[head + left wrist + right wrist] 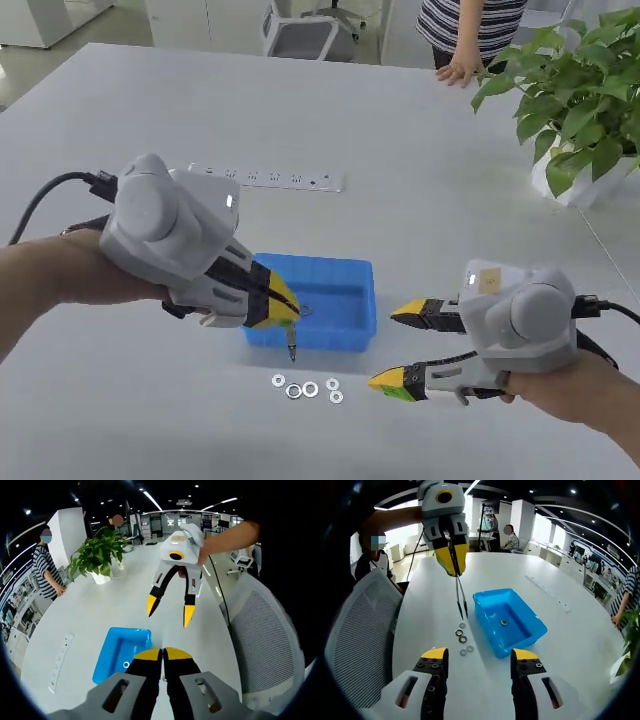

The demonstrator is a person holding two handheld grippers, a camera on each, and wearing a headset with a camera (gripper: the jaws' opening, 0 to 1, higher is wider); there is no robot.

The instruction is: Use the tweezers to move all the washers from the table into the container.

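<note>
Left gripper [283,308]: jaws closed tight on the tweezers [291,345], which point down just in front of the blue container [322,336]. Five washers [308,388] lie in a loose cluster on the white table [420,200], just beside the container's near wall and close to the tweezer tips. One washer [504,622] lies inside the container. Right gripper [388,347]: jaws wide apart and empty, beside the cluster.
</note>
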